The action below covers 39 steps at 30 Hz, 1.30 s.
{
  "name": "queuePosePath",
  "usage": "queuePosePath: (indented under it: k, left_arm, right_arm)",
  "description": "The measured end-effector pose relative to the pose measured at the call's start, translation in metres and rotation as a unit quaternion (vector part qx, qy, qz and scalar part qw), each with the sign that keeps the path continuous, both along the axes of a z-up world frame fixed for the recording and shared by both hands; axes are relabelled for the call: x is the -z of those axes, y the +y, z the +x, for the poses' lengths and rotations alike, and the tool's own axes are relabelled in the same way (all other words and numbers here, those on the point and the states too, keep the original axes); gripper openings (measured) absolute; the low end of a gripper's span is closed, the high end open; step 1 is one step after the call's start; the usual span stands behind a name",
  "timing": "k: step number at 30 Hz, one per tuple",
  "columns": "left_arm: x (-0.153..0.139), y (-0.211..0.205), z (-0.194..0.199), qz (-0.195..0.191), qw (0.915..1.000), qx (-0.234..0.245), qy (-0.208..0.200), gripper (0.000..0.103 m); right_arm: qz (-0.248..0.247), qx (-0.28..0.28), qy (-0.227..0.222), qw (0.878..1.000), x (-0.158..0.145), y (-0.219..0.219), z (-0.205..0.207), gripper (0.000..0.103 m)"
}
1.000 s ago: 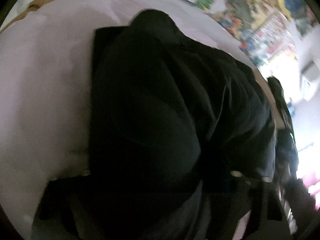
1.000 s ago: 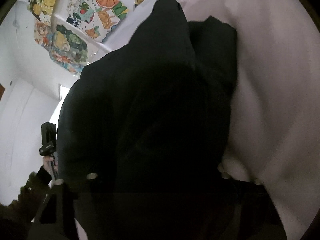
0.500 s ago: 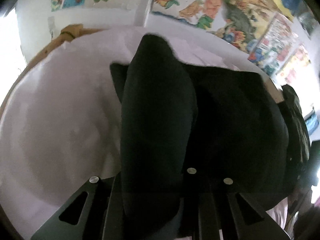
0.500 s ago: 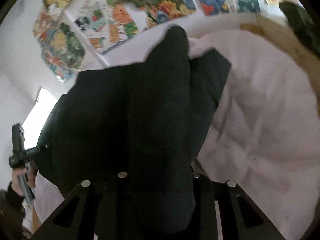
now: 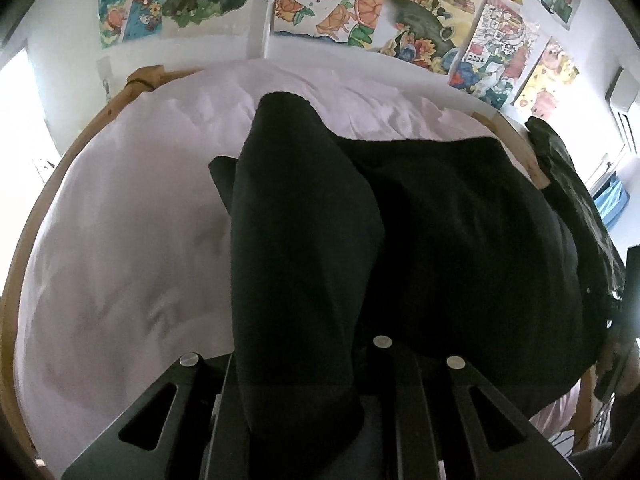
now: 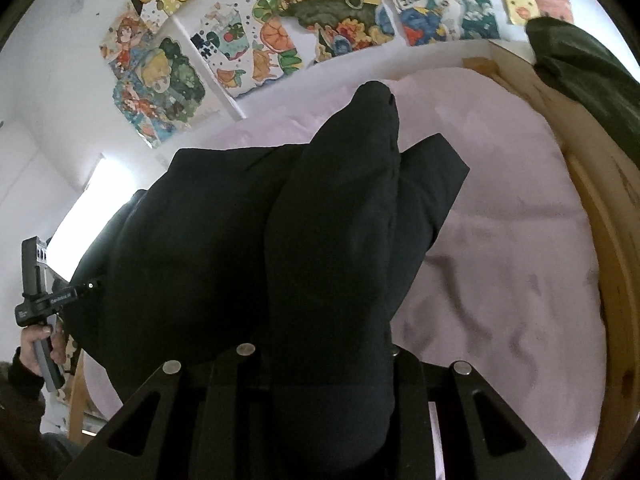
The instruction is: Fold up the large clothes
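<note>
A large black garment (image 5: pixel 460 240) hangs between my two grippers above a bed with a pink sheet (image 5: pixel 120 240). My left gripper (image 5: pixel 304 360) is shut on one bunched edge of the garment, which drapes over its fingers and hides the tips. My right gripper (image 6: pixel 324 360) is shut on the other bunched edge of the same black garment (image 6: pixel 200 240), fingertips hidden under the cloth. The left gripper's handle and hand (image 6: pixel 38 304) show at the left of the right wrist view.
The pink sheet (image 6: pixel 500 260) lies inside a wooden bed frame (image 6: pixel 612 280). A dark green cloth (image 6: pixel 584 76) hangs over the frame's far corner. Colourful posters (image 5: pixel 360 12) cover the wall behind the bed. A bright window (image 5: pixel 16 100) is at the left.
Both grippers have lifted and tilted up with the garment in them: the wall posters and the far bed edge have come into view, and the cloth hangs higher over the sheet.
</note>
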<state>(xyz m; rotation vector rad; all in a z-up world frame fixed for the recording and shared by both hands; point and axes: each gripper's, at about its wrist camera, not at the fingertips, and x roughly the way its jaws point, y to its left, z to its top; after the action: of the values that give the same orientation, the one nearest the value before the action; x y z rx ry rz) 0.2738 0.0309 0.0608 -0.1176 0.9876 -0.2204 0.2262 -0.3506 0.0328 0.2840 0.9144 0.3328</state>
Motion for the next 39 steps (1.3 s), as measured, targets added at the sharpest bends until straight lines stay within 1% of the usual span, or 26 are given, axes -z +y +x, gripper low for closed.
queuePosePath:
  k: [2, 5, 7, 10, 12, 15, 19, 20, 21, 23, 24, 25, 27, 29, 30, 32, 34, 36, 37, 38, 39]
  left_arm:
    - [0.004, -0.001, -0.01, 0.0, 1.0, 0.0, -0.008, 0.013]
    - [0.01, 0.004, -0.02, -0.001, 1.0, -0.003, -0.009, 0.013]
    - [0.012, 0.008, -0.019, -0.008, 0.9999, -0.006, -0.008, 0.013]
    - [0.016, 0.008, -0.015, -0.013, 0.9999, -0.011, -0.001, 0.013]
    - [0.019, 0.007, -0.014, -0.005, 1.0, -0.006, -0.002, 0.013]
    - [0.025, 0.005, -0.016, 0.009, 0.9999, 0.002, -0.009, 0.014]
    - [0.035, 0.004, -0.019, 0.022, 0.9996, -0.017, -0.01, 0.02]
    - [0.037, 0.003, -0.019, 0.025, 0.9994, -0.021, -0.01, 0.023]
    - [0.039, 0.003, -0.019, 0.028, 0.9993, -0.024, -0.011, 0.027]
    - [0.042, 0.003, -0.019, 0.034, 0.9988, -0.033, -0.011, 0.032]
    - [0.044, 0.005, -0.019, 0.032, 0.9986, -0.039, -0.012, 0.035]
    - [0.045, 0.007, -0.019, 0.029, 0.9985, -0.044, -0.011, 0.037]
    - [0.046, 0.01, -0.019, 0.028, 0.9978, -0.059, -0.009, 0.048]
    - [0.048, 0.016, -0.02, 0.028, 0.9965, -0.078, -0.006, 0.054]
    - [0.048, 0.018, -0.021, 0.027, 0.996, -0.085, -0.006, 0.056]
    - [0.047, 0.022, -0.023, 0.027, 0.9949, -0.098, -0.004, 0.058]
    - [0.044, 0.026, -0.029, 0.026, 0.9926, -0.118, -0.007, 0.063]
    - [0.042, 0.028, -0.037, 0.031, 0.99, -0.137, -0.013, 0.069]
    - [0.041, 0.029, -0.041, 0.032, 0.9892, -0.142, -0.018, 0.071]
    - [0.042, 0.029, -0.045, 0.034, 0.9885, -0.146, -0.021, 0.077]
    - [0.042, 0.028, -0.048, 0.034, 0.988, -0.149, -0.024, 0.08]
  right_arm:
    - [-0.005, 0.003, -0.006, 1.0, 0.002, 0.0, -0.011, 0.024]
    - [0.01, 0.012, -0.009, 1.0, 0.005, -0.002, -0.017, 0.024]
    - [0.018, 0.016, -0.006, 1.0, 0.01, -0.007, -0.018, 0.025]
    - [0.01, 0.02, 0.015, 1.0, 0.02, -0.011, -0.017, 0.026]
    - [0.01, 0.025, 0.022, 0.999, 0.03, -0.015, -0.016, 0.027]
    - [0.009, 0.031, 0.028, 0.999, 0.044, -0.02, -0.014, 0.03]
    - [-0.006, 0.032, 0.018, 0.999, 0.051, -0.021, -0.015, 0.04]
    - [-0.01, 0.034, 0.016, 0.999, 0.052, -0.021, -0.015, 0.043]
    - [-0.013, 0.037, 0.015, 0.999, 0.053, -0.021, -0.015, 0.044]
    - [-0.015, 0.043, 0.014, 0.999, 0.056, -0.022, -0.015, 0.049]
    - [-0.015, 0.045, 0.013, 0.999, 0.057, -0.022, -0.016, 0.05]
    - [-0.018, 0.048, 0.012, 0.999, 0.058, -0.022, -0.017, 0.053]
    - [-0.031, 0.058, 0.01, 0.998, 0.058, -0.02, -0.019, 0.059]
    - [-0.047, 0.067, 0.006, 0.997, 0.057, -0.017, -0.022, 0.065]
    - [-0.055, 0.071, 0.004, 0.996, 0.056, -0.016, -0.023, 0.067]
    - [-0.075, 0.081, -0.004, 0.994, 0.055, -0.014, -0.028, 0.082]
    - [-0.1, 0.095, -0.018, 0.99, 0.052, -0.012, -0.033, 0.09]
    - [-0.117, 0.104, -0.038, 0.987, 0.048, -0.008, -0.042, 0.094]
    - [-0.12, 0.107, -0.044, 0.986, 0.047, -0.008, -0.046, 0.098]
    - [-0.125, 0.112, -0.053, 0.984, 0.045, -0.007, -0.052, 0.102]
    - [-0.127, 0.116, -0.061, 0.983, 0.043, -0.007, -0.057, 0.103]
